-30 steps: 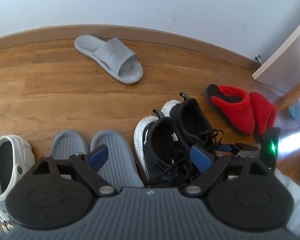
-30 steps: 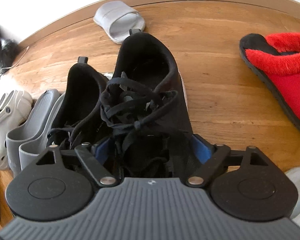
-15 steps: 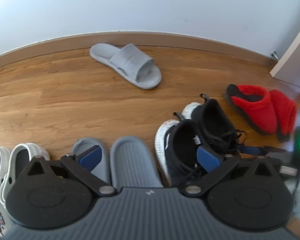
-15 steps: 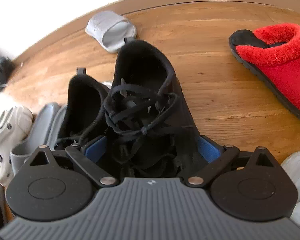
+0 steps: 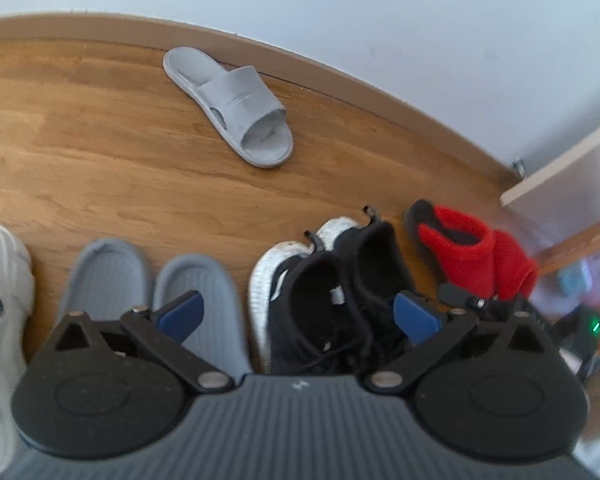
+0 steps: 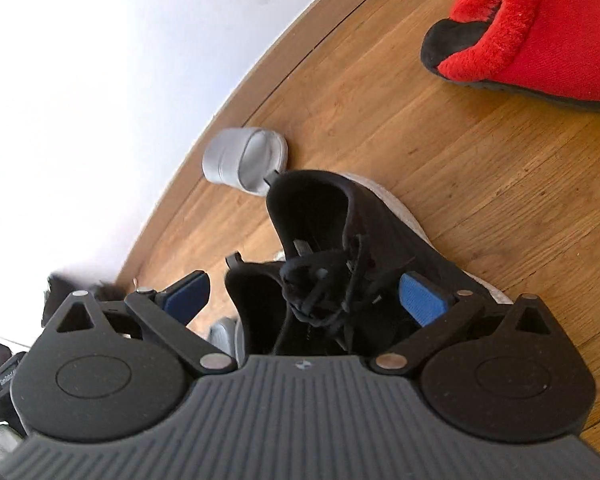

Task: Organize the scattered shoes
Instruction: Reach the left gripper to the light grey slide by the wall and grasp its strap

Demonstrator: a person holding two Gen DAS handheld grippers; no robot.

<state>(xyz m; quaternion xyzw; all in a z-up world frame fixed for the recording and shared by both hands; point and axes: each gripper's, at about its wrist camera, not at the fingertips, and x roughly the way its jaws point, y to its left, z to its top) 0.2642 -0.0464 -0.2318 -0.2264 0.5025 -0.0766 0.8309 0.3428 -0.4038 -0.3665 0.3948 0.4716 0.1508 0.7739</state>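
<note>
The left gripper (image 5: 296, 314) stands with its jaws wide apart and nothing pressed between them; one blue pad lies over the grey slippers (image 5: 148, 280), the other over the black sneakers (image 5: 340, 280). The right gripper (image 6: 306, 296) has jaws that are opening, with the nearer sneaker (image 6: 340, 248) between them and the pads clear of its sides.

Ahead of the left jaws the wood floor (image 5: 100, 152) is open up to the baseboard (image 5: 340, 84) and the white wall. A lone grey slide (image 5: 232, 108) lies there at an angle, its heel almost at the baseboard. To the right of the jaws a door (image 5: 564, 172) edge closes off the floor just past the red slippers (image 5: 472, 256), which stand just beside the sneakers. Left of the jaws a white clog (image 5: 0, 280) is cut by the frame.

The toes of the row of shoes are hidden under the left gripper's body. The far right of the left view is blurred; only a green light shows there.

The right view is rolled. It shows the sneaker laces close, one red slipper (image 6: 540, 44) well apart to the upper right with bare floor between, and the slide (image 6: 244, 160) end-on just past the sneaker's heel. At its lower left, dark shapes are hard to make out. The clog shows in the left view only.
</note>
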